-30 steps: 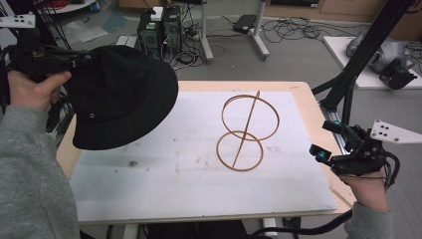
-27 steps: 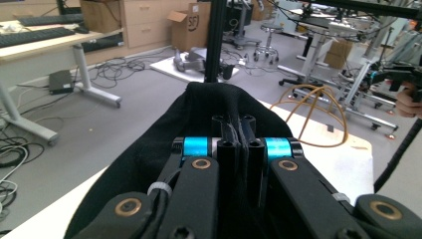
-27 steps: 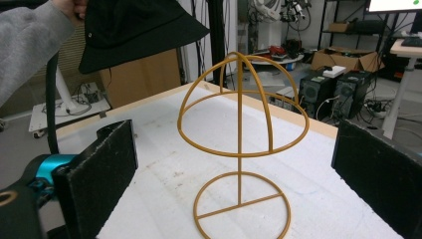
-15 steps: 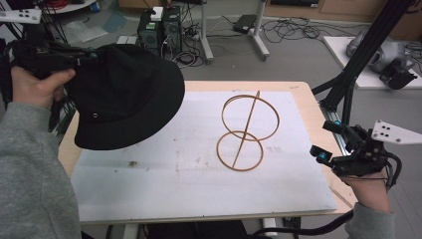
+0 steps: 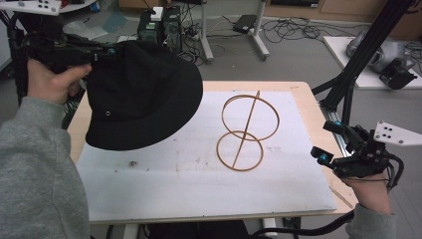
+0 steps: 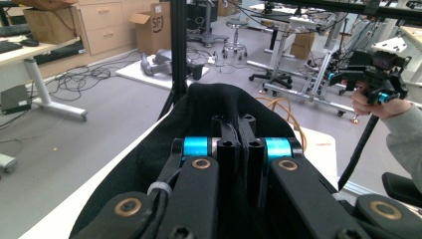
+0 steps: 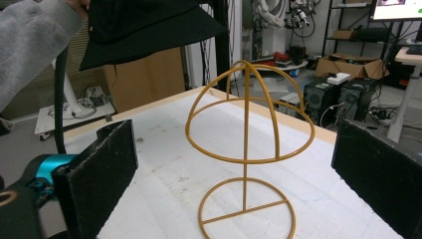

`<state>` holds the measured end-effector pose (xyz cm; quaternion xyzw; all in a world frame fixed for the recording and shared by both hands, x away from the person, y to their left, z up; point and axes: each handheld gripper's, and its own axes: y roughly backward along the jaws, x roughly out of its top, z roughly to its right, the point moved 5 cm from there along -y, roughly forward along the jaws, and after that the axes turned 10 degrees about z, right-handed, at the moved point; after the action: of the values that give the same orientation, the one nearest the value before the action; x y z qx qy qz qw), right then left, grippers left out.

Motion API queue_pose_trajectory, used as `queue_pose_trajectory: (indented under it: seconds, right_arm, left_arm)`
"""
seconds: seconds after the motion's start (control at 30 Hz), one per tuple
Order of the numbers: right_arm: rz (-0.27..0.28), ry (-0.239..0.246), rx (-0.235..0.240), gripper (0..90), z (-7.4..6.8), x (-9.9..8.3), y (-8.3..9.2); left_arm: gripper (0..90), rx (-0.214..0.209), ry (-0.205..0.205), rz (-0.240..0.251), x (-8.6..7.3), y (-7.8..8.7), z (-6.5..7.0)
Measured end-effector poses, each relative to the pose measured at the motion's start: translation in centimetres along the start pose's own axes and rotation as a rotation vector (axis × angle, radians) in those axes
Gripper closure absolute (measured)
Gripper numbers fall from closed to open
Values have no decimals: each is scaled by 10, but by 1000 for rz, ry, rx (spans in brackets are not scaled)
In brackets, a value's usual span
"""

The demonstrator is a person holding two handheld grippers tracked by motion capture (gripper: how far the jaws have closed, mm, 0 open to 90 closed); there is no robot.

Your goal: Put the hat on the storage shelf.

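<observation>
Our left claw point(image 5: 107, 52), clenched on the black hat point(image 5: 142, 97), has carried it up toward the wire stand point(image 5: 246, 130); right claw point(image 5: 328, 142) waits released.

White pad point(image 5: 199, 189) covered most of wooden table point(image 5: 303, 94), stained in spots near front left. Grey floor point(image 5: 298, 50) behind table carried loose black cables point(image 5: 293, 30). Two computer towers point(image 5: 159, 27) stood on floor past table's far left corner. White desk legs point(image 5: 259, 30) rose behind them. Black frame struts point(image 5: 368, 55) slanted up beside table's right edge. Cardboard box point(image 6: 157, 25) and wooden drawers point(image 6: 99, 22) stood along far wall. Office stool point(image 6: 234, 40) stood farther back.
</observation>
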<state>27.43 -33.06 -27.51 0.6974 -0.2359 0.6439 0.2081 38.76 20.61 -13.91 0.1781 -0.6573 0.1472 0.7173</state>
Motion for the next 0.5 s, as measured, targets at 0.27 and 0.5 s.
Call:
queue_pose_trajectory:
  seconds: [0.27, 0.5]
  right_arm:
    - [0, 9, 3, 33, -5, 0, 4]
    - [-3, 3, -11, 33, -4, -1, 9]
  left_arm:
    - [884, -30, -9, -5, 7, -31, 11]
    - [884, -54, -15, -13, 13, -58, 17]
